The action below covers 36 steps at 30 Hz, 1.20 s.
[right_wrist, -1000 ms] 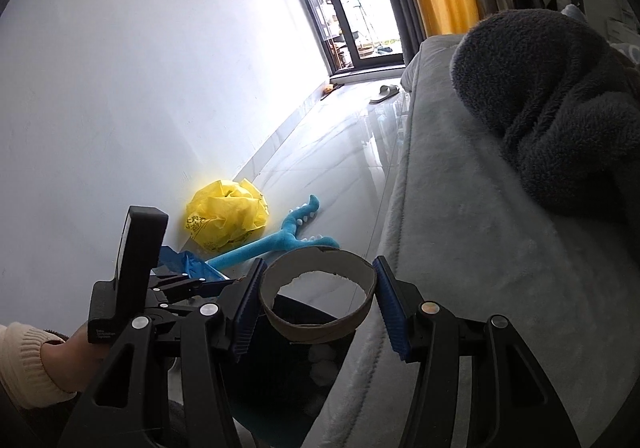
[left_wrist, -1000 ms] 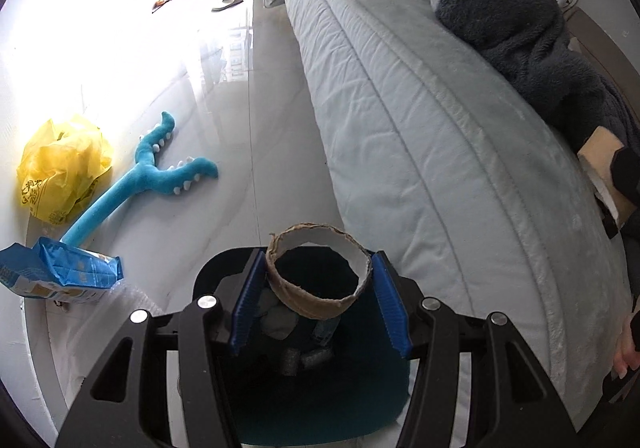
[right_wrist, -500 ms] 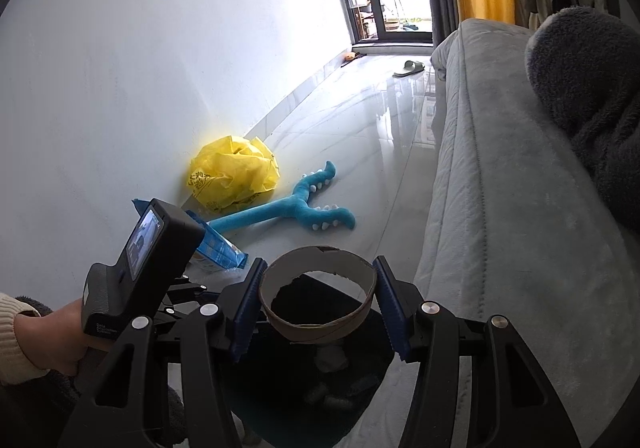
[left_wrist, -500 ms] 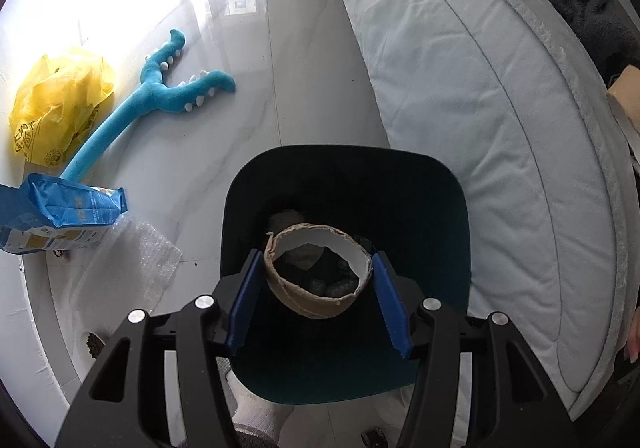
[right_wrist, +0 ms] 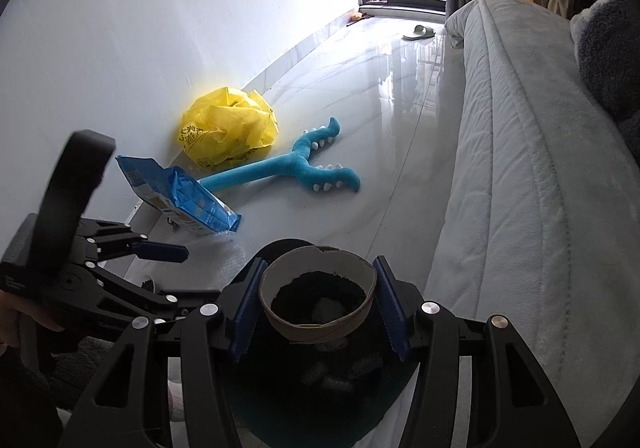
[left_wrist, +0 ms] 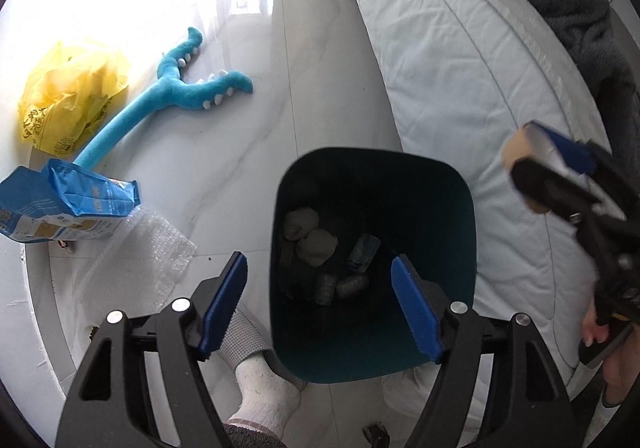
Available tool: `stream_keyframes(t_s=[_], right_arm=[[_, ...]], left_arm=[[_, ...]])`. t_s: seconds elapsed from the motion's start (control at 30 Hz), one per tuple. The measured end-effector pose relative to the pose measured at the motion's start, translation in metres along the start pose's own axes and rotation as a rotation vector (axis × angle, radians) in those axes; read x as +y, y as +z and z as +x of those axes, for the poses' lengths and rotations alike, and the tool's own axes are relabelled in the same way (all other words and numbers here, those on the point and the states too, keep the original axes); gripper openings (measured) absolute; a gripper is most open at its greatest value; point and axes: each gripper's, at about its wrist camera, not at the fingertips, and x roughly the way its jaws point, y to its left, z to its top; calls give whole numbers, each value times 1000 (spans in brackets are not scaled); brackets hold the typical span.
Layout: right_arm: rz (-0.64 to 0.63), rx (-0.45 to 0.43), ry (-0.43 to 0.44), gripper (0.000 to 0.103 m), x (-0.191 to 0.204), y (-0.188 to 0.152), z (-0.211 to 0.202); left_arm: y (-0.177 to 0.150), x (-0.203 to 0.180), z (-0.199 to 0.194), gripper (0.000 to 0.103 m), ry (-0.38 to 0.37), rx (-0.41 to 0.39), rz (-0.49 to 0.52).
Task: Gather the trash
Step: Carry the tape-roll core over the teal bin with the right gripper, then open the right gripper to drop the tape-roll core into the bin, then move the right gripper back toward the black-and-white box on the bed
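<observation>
Cardboard ring clamped in R gripper above dark bin. L gripper spread wide, empty, also over bin. Wrappers inside bin.

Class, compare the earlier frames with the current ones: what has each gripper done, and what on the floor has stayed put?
The left gripper opened and let go of its cardboard ring; its fingers now stand apart above the bin. The right gripper stays shut on its cardboard ring over the bin. The yellow bag, blue plush toy and blue packet have not moved.
</observation>
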Motion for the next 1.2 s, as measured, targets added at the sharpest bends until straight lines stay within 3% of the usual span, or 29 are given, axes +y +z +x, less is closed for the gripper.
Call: stream_keyframes(t_s=[0.53,0.8,0.87,0.93,1.2], right_arm=[[-68,181,-26,56,30,-12,66],[-88,266,-88,57,31,-26,78],[-89,281,-95,59,31,-28,76],[-84,282,-101,74,31,-29,72],[-79,237,-86,80,33,-28,42]], left_arm=[[9,35,-67,77,15,-263,-17],[14,23,-103,74,20,-410,28],[16,16,-113,74,11,-448,40],[17,7,-122,74,0,-486,59],[17,-38,-149,74,-14,-604,149]])
